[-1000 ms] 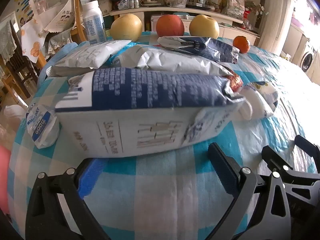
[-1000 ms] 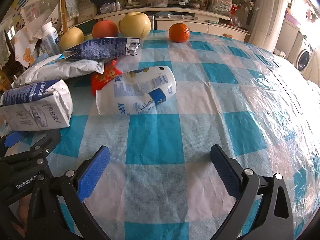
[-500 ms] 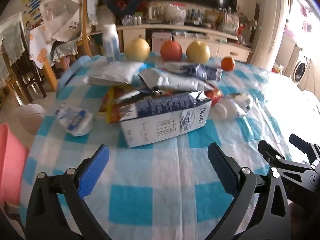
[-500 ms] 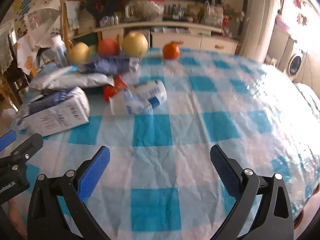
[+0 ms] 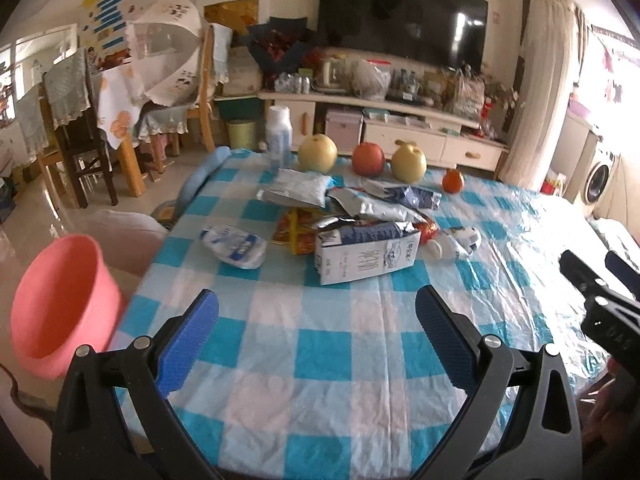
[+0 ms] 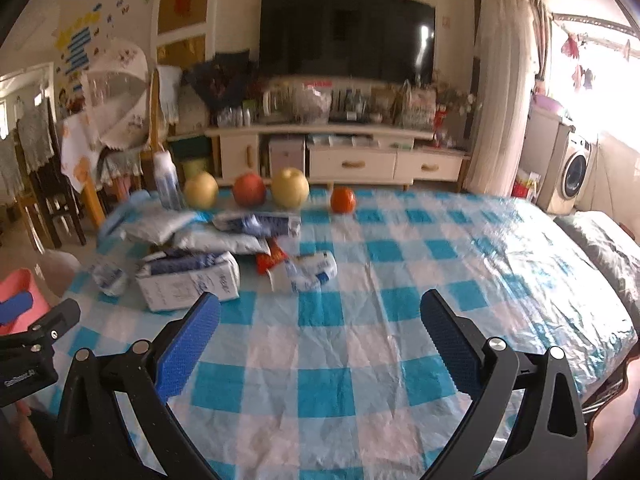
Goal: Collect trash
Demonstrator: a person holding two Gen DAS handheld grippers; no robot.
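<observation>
Both held wide and empty: left gripper (image 5: 316,320), right gripper (image 6: 320,320). Trash heaped mid-frame around the milk carton (image 5: 366,254); pink bucket (image 5: 60,308) waiting lower left, probably for it.

The checked table (image 5: 320,380) is viewed from above its near edge by both wrist cameras, side by side, and the distant milk carton (image 5: 366,254) (image 6: 188,282) is shared.

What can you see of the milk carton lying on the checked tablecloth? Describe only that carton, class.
The milk carton is a white cardboard box with a dark blue upper face and printed text on its side. It lies on its side, dented, at the near edge of the trash pile on the tablecloth. Wrappers lean against its back. Neither claw touches it.
</observation>
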